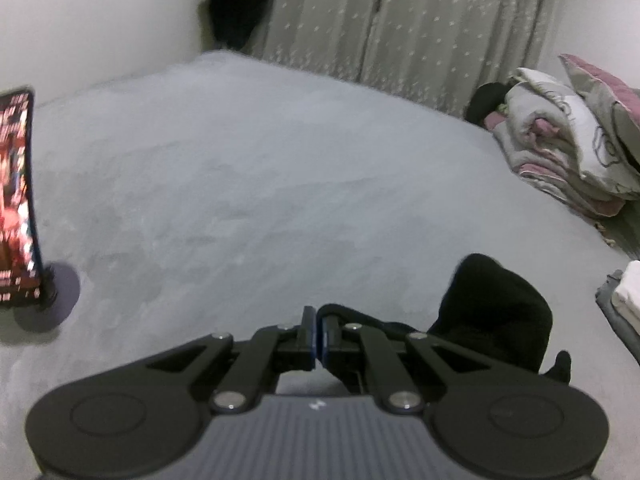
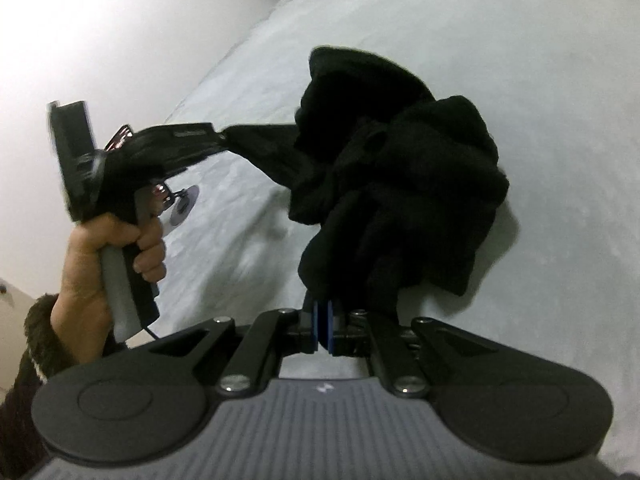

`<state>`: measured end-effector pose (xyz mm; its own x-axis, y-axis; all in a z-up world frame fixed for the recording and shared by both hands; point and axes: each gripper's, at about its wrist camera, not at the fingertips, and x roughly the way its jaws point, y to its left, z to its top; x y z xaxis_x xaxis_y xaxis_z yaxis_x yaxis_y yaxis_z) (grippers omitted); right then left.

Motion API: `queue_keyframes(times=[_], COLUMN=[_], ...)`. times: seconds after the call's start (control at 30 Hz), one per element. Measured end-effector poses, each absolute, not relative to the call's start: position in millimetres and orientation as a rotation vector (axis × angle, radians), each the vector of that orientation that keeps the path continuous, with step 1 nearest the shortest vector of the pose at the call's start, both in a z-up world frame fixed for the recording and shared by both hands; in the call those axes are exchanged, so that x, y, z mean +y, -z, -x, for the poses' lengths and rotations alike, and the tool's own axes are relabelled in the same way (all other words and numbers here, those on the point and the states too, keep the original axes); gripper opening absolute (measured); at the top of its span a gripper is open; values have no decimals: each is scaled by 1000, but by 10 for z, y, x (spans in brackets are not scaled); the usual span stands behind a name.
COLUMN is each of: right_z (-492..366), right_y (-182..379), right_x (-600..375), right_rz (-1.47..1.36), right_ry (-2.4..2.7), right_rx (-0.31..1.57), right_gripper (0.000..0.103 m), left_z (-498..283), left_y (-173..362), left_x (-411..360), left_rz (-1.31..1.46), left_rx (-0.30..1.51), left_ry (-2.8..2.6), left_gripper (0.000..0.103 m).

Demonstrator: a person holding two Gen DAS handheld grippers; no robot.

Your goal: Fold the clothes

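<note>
A black garment (image 2: pixel 400 168) hangs bunched above the grey bed sheet (image 2: pixel 540 100), held between both grippers. In the right wrist view my right gripper (image 2: pixel 322 326) is shut, its blue pads pinching a lower fold of the cloth. My left gripper (image 2: pixel 219 136) is at the left, gripped by a person's hand (image 2: pixel 120 248), and pulls an edge of the garment taut sideways. In the left wrist view my left gripper (image 1: pixel 317 332) is shut with a thin strip of black cloth at its pads. The rest of the garment (image 1: pixel 496 312) bulges to its right.
A phone on a round-footed stand (image 1: pixel 16 200) stands on the bed at the left. Folded bedding and a pillow (image 1: pixel 560 140) are piled at the far right, before a patterned curtain (image 1: pixel 400 20). A white folded item (image 1: pixel 628 288) lies at the right edge.
</note>
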<state>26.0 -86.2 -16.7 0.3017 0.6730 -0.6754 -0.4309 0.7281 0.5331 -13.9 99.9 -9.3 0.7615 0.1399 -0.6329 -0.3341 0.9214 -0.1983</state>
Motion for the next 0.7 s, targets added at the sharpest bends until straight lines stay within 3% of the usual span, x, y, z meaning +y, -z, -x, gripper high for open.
queue_keyframes(times=[0.7], right_z=[-550], right_y=[40], right_x=[-1825], right_rz=[-255], right_ry=[-238], right_rx=[825], right_gripper=[4], left_z=[431], left_y=[281], left_x=[961], left_rz=[181], left_rx=[825], left_ry=[-135], left_gripper=[3])
